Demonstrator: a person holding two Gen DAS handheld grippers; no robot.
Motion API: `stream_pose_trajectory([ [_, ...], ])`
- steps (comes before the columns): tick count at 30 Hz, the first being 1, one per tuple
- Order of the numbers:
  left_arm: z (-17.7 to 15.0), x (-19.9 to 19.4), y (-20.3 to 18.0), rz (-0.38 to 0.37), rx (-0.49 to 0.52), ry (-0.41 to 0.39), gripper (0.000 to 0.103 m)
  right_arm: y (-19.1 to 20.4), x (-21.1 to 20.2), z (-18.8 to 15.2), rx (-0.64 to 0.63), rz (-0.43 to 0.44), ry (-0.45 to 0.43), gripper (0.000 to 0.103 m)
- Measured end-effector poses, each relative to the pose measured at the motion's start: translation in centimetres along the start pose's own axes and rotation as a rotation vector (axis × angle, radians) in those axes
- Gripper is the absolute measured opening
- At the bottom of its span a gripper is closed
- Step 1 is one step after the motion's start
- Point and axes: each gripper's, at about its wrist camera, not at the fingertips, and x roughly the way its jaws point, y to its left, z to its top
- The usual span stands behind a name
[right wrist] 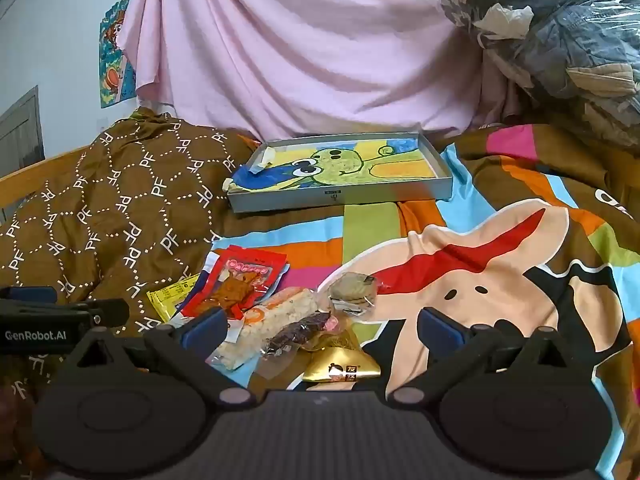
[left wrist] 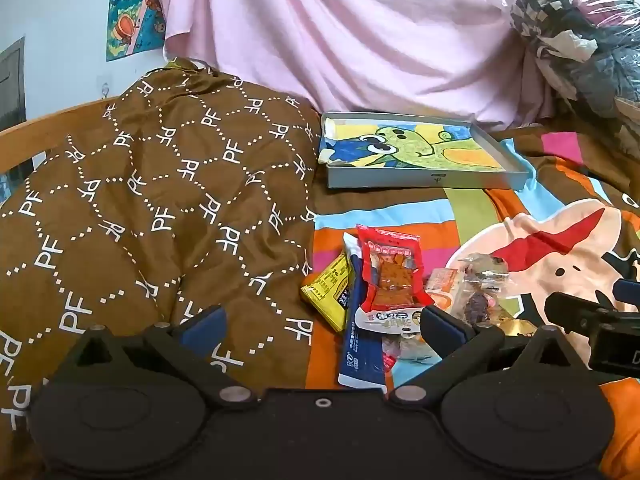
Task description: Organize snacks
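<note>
Black-framed, blue-padded left gripper (left wrist: 322, 326) spread wide, gripping nothing, hovering low over the brown PF quilt (left wrist: 152, 208) and the near edge of the snack pile (left wrist: 384, 292) on the striped bedsheet (right wrist: 500, 280). Right gripper (right wrist: 322, 326) equally wide and unladen, straddling the rice bar (right wrist: 272, 316), dark wrapped snack (right wrist: 298, 330) and gold packet (right wrist: 340, 364). Grey tray (right wrist: 340, 196) well beyond, by the pink sheet (right wrist: 300, 48).

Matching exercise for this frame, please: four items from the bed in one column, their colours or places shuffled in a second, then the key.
1. grey tray
2. red snack packet
3. gold packet
4. yellow packet

A. nearest the right gripper, front of the pile
B. behind the pile, cartoon frog inside
C. lies on top of the blue packet
D. left edge of the pile, by the brown quilt

Pairs: 1-B, 2-C, 3-A, 4-D
</note>
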Motion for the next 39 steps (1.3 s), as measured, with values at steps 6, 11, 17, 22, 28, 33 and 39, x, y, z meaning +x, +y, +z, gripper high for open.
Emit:
stream_pose_trajectory([
  [6,-0.4,0.4,0.3,-0.009,-0.017,0.012,0.102,-0.1,0.2,-0.2,-0.001,0.001,0.009,0.103],
  [11,-0.6,0.8,0.0,-0.003,-0.012,0.026,0.102,0.0,0.2,-0.4,0.002,-0.009,0.017,0.103],
  [17,-0.4,1.3,0.4,0.005,-0.028,0.054,0.102,-0.3,0.7,-0.4,0.025,-0.042,0.029,0.103],
  [22,-0.3,1.6,0.6,0.002,-0.036,0.063,0.102,-0.4,1.0,-0.5,0.034,-0.042,0.039,0.103],
  [28,-0.3,1.6,0.6,0.0,-0.038,0.068,0.102,-0.2,1.2,-0.6,0.029,-0.031,0.05,0.103],
  [33,-0.3,1.7,0.7,-0.001,-0.043,0.071,0.102,-0.2,1.2,-0.6,0.03,-0.029,0.051,0.103],
  [39,-0.3,1.8,0.7,0.001,-0.048,0.073,0.102,-0.1,1.3,-0.7,0.027,-0.023,0.051,0.103],
])
